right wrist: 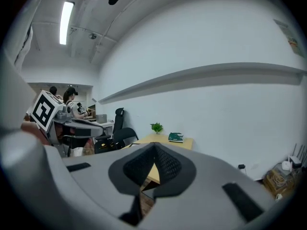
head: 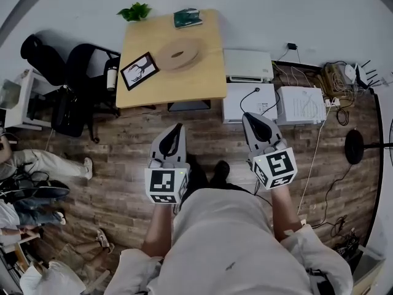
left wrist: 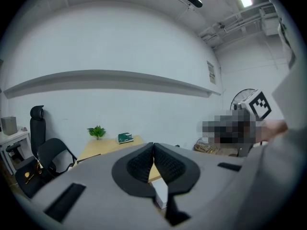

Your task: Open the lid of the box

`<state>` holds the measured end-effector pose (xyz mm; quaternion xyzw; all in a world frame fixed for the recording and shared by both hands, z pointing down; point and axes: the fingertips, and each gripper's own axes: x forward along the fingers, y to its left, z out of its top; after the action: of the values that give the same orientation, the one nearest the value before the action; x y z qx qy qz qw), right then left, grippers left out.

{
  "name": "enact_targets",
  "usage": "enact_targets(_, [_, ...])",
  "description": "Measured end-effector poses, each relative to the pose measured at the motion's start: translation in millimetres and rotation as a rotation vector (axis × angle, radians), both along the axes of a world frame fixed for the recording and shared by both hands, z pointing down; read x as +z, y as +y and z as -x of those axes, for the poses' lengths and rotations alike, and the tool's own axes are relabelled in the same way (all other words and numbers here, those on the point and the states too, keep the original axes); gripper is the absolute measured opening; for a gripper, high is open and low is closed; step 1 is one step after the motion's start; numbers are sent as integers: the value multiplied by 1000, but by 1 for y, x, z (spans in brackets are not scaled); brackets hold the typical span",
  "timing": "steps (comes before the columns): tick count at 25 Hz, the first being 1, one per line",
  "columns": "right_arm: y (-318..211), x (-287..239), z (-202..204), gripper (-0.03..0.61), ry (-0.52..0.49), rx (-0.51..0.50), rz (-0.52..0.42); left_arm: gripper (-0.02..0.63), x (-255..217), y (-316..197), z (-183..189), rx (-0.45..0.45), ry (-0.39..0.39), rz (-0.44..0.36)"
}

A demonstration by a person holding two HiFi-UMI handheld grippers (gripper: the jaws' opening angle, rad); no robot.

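A round, flat tan box lies in the middle of a light wooden table ahead of me. Near the table's far edge sits a small green box; it shows in the left gripper view as the green box and in the right gripper view as the green box. My left gripper and right gripper hang over the wooden floor, well short of the table, both pointing toward it. The left gripper and the right gripper each have their jaws pressed together with nothing between them.
A framed picture and a potted plant share the table. Black office chairs stand to its left. White boxes and cables lie on the floor to its right. People sit at the left edge.
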<state>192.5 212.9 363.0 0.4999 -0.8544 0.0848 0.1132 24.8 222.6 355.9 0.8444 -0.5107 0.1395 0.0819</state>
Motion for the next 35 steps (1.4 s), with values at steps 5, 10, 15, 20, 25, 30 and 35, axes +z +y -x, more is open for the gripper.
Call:
enact_targets(5, [-3, 6, 6, -2, 0, -18, 17, 8, 1, -2, 5, -9, -9, 11])
enact_targets(10, [-12, 9, 21, 0, 0, -30, 25, 8, 4, -10, 17, -5, -8, 17])
enact_targets(15, [-28, 6, 39, 0, 9, -32, 24, 8, 3, -26, 32, 5, -9, 20])
enact_targets(20, [-50, 4, 62, 5, 28, -36, 28, 9, 5, -48, 54, 7, 2, 28])
enact_targets(25, [-73, 4, 86, 23, 45, -40, 32, 9, 6, -73, 77, 10, 12, 25])
enact_targets(30, [-98, 2, 108, 34, 60, -42, 33, 9, 7, -97, 97, 21, 22, 26])
enact_targets(35, [-124, -3, 130, 56, 75, -47, 27, 12, 5, -124, 116, 32, 31, 20])
